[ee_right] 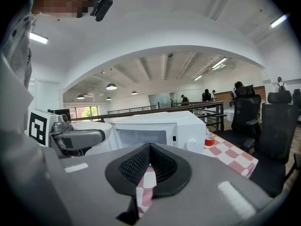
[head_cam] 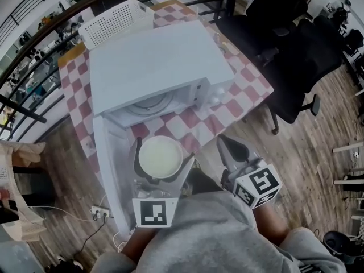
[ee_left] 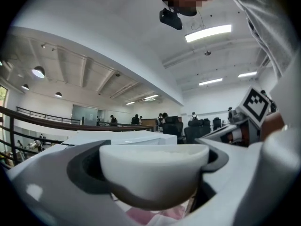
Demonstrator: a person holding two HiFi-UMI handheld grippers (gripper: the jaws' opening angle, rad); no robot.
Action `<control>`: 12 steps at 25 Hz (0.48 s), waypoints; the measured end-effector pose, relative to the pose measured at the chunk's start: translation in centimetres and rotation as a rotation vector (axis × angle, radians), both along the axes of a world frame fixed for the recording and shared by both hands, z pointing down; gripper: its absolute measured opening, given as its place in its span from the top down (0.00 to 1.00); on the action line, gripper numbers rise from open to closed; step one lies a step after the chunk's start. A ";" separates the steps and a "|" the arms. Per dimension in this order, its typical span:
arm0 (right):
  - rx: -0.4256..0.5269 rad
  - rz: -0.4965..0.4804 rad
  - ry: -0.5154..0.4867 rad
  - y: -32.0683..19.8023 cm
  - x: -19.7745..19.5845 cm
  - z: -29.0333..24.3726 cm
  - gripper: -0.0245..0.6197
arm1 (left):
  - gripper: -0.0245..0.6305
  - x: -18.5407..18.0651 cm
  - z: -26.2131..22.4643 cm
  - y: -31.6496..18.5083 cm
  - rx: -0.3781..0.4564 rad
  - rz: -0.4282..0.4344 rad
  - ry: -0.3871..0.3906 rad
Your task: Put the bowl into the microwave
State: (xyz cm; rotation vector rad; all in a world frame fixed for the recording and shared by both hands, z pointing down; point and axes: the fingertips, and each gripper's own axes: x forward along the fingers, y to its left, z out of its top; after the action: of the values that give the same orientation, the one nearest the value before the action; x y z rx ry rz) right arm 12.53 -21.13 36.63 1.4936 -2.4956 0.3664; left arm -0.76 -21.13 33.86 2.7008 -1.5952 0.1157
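White bowl (head_cam: 161,156) is gripped by its sides in the left gripper (head_cam: 162,165), just short of the open microwave (head_cam: 159,61), the cavity found straight ahead past the bowl, while the right gripper (head_cam: 232,150) is closed on nothing, to the right.

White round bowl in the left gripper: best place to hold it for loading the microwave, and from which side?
Grip the curved wall below the rim, from the person's side, as the left gripper holds the white round bowl now: jaws on opposite sides, bowl upright. The round wall suits the cupped jaws; the white microwave stands open ahead.
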 end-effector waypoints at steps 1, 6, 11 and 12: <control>-0.001 -0.018 -0.002 -0.7 0.0 -0.1 0.96 | 0.14 -0.2 0.1 -0.4 -0.007 -0.024 0.002; 0.020 -0.114 -0.004 -4.4 -0.3 -1.0 0.96 | 0.14 -0.8 0.7 -2.7 -0.037 -0.122 -0.018; 0.017 -0.172 -0.027 -7.3 0.1 -0.6 0.96 | 0.14 -0.7 1.5 -5.4 -0.059 -0.196 0.003; 0.014 -0.183 -0.031 -7.8 0.1 -0.5 0.96 | 0.14 -0.6 1.6 -5.9 -0.059 -0.204 -0.001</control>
State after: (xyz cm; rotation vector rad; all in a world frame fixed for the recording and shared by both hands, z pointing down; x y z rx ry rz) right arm 12.63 -28.93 36.10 1.2596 -2.6373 0.3432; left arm -1.38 -26.99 35.47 2.4775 -1.8247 0.1594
